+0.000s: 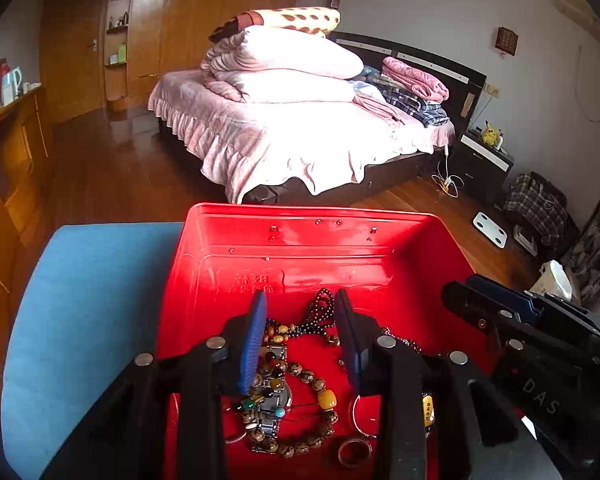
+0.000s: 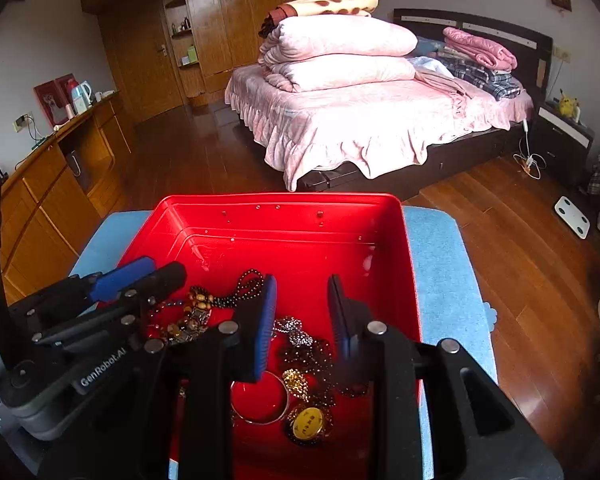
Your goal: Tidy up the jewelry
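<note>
Red metal box [image 1: 308, 240], open-topped, on a blue pad [image 1: 92, 300]. Contents: jewelry heap on the box floor, comprising a brown bead bracelet [image 1: 312, 408], dark bead strands [image 1: 322, 312], silver bangle [image 2: 260, 400] and gold medallion [image 2: 308, 424]. Left gripper [image 1: 300, 340] and right gripper [image 2: 302, 320] hover over the heap, jaws parted, gripping nothing.

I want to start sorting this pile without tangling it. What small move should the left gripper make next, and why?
Probably lower the left gripper a little and close on the dark bead strand lying between its open fingers. That strand sits at the pile's far edge in the red box, freer than the knotted wooden beads nearer the camera. The right gripper hangs open over the silver bangle.
</note>
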{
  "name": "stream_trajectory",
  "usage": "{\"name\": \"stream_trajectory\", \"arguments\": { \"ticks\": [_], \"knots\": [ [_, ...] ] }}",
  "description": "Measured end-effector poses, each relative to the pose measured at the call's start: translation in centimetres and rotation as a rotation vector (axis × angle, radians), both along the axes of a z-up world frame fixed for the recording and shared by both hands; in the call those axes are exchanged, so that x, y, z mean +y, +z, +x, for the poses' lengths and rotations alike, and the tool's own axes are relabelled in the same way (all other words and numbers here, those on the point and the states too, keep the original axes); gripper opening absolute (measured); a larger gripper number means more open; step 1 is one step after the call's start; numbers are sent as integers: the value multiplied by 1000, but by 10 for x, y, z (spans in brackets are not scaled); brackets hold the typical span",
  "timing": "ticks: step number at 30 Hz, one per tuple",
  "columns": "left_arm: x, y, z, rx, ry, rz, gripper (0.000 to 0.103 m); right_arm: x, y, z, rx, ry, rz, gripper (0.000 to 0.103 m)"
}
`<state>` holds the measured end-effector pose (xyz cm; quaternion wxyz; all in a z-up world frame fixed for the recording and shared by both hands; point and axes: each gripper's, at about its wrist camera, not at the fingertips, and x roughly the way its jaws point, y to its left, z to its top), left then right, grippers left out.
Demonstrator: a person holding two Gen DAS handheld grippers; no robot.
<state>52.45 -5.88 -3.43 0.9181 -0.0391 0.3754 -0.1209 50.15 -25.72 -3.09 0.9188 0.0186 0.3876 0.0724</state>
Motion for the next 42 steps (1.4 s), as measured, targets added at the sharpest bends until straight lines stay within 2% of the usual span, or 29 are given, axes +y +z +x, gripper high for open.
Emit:
{"name": "stream_trajectory", "arguments": {
  "ticks": [3, 5, 9, 11, 12, 13, 14, 18, 20, 26, 42],
  "knots": [
    [4, 8, -7, -29, 11, 17, 47, -2, 4, -8, -24, -8, -21, 30],
    [6, 13, -14, -48, 22, 37, 52, -3, 6, -15, -37, -13, -29, 39],
    [10, 20, -30, -85, 20, 64, 63, -5, 12, -29, -64, -16, -33, 44],
    [12, 23, -40, -101, 23, 77, 68, -7, 14, -37, -81, -24, -39, 55],
    [14, 24, -44, -105, 29, 78, 76, -7, 15, -41, -89, -25, -42, 55],
    [17, 25, -50, -105, 37, 75, 78, -8, 15, -46, -92, -27, -45, 58],
    [19, 26, -54, -109, 39, 69, 79, -9, 16, -50, -93, -30, -43, 66],
    [30, 28, -76, -138, 52, 66, 86, -11, 17, -69, -115, -27, -35, 75],
    [34, 30, -88, -159, 63, 68, 88, -12, 19, -81, -132, -30, -22, 86],
    [48, 34, -128, -225, 91, 62, 93, -14, 24, -112, -168, -27, 9, 94],
    [71, 27, -200, -265, 129, 61, 95, -10, 28, -186, -241, -18, 14, 97]
  ]
}}
